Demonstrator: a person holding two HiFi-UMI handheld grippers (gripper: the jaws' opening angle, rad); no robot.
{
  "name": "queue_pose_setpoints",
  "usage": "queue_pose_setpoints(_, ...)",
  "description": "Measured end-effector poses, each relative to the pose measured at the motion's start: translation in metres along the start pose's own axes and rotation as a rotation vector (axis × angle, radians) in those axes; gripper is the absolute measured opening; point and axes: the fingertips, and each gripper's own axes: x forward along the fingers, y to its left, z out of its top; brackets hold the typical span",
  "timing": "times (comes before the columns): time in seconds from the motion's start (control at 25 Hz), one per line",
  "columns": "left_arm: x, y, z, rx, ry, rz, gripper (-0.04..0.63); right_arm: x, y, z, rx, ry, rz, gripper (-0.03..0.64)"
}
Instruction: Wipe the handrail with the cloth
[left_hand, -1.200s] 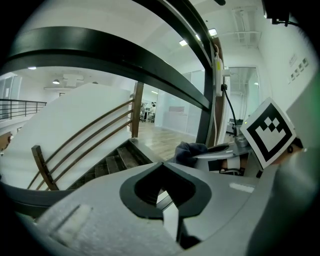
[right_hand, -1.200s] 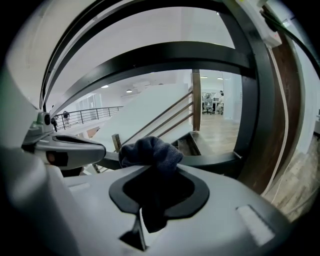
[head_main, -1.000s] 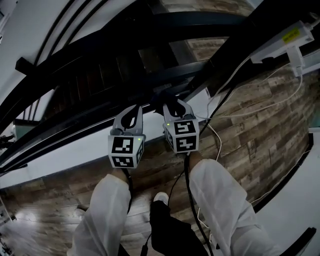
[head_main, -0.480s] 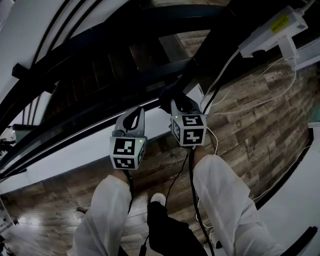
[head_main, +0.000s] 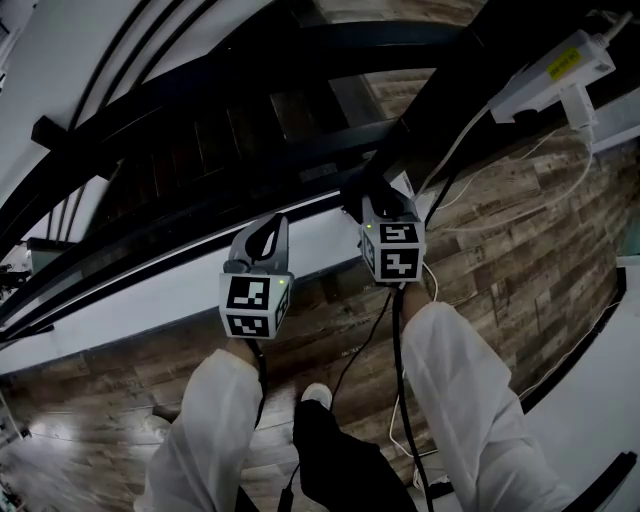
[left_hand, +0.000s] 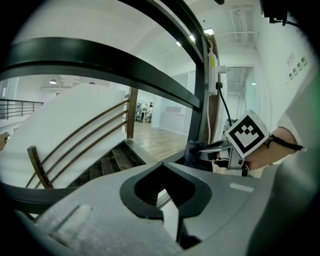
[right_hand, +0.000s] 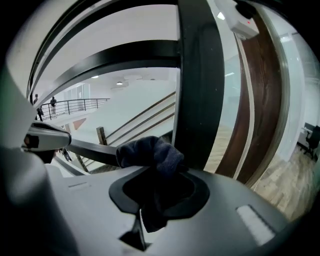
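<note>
The right gripper (head_main: 372, 200) has its fingers clamped on the dark cloth (right_hand: 150, 152), pressed to the handrail (right_hand: 92, 146) beside a post (right_hand: 195, 100), where it could snag. The left gripper (head_main: 262, 235) is closed and empty.

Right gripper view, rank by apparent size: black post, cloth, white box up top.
1. black post: runs nearly the full frame height.
2. cloth: sits very near the camera, so it probably looks bigger than it is.
3. white box: small, and partly cut off by the frame edge.
</note>
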Motion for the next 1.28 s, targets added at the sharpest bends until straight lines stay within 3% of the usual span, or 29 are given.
queue_pose_setpoints(0.24, -0.035, 0.012, 0.009, 0.005, 0.006, 0.009, -0.002, -0.026, 0.019, 0.013, -0.037, 0.001, -0.010, 0.066)
queue_pose_setpoints(0.52, -0.099, 0.043, 0.047, -0.012, -0.032, 0.036, -0.002, -0.080, 0.087, 0.061, -0.039, -0.051, 0.015, 0.066)
queue_pose_setpoints(0.84, -0.223, 0.121, 0.066, -0.038, -0.048, 0.103, -0.002, -0.131, 0.229, 0.112, -0.105, -0.091, 0.099, 0.066)
queue_pose_setpoints(1.08, -0.283, 0.187, 0.021, -0.097, 0.012, 0.187, -0.002, -0.122, 0.331, 0.090, -0.152, -0.020, 0.217, 0.066)
queue_pose_setpoints(1.28, -0.380, 0.251, 0.018, -0.124, 0.011, 0.271, -0.002, -0.147, 0.443, 0.108, -0.176, -0.020, 0.295, 0.066)
